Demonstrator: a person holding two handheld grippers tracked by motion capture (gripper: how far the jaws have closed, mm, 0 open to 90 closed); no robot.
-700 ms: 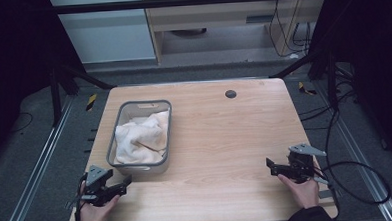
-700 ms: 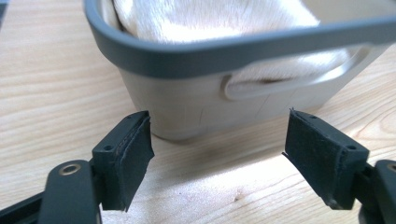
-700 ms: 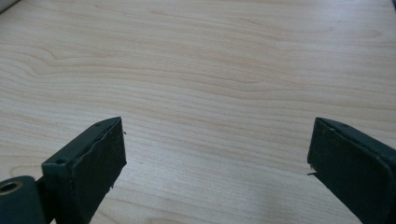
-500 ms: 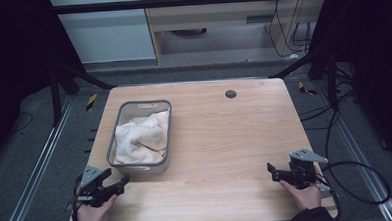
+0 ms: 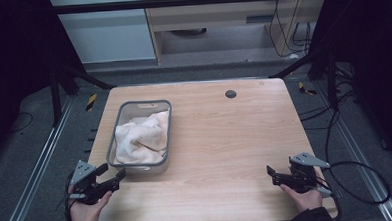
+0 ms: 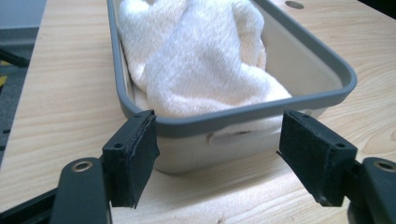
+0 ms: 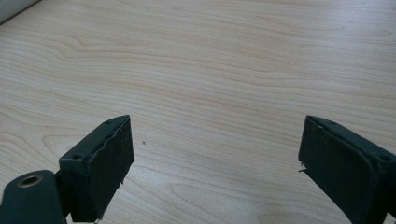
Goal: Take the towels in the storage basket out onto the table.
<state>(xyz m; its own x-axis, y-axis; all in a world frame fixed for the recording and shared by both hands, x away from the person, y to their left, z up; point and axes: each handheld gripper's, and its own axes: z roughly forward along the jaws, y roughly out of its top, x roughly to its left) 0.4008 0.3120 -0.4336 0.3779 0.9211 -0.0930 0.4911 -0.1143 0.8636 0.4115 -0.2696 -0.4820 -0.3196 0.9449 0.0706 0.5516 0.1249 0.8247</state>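
Wood-grain counter (image 5: 220,139) on a metal frame, dark surroundings, cables trailing on the floor at right. Grey bin (image 5: 141,136) sits on the counter's left half, its long side parallel to the left edge, with a crumpled white towel (image 5: 140,135) inside. Small dark round hole (image 5: 230,94) near the far edge. Left gripper (image 5: 114,179) at the near-left corner, jaws wide apart, holding nothing, aimed at the bin's near short wall; in the left gripper view the bin (image 6: 243,119) sits just beyond the jaws. Right gripper (image 5: 273,173) near the near-right corner, jaws wide apart, empty, bare counter (image 7: 210,84) ahead of it.
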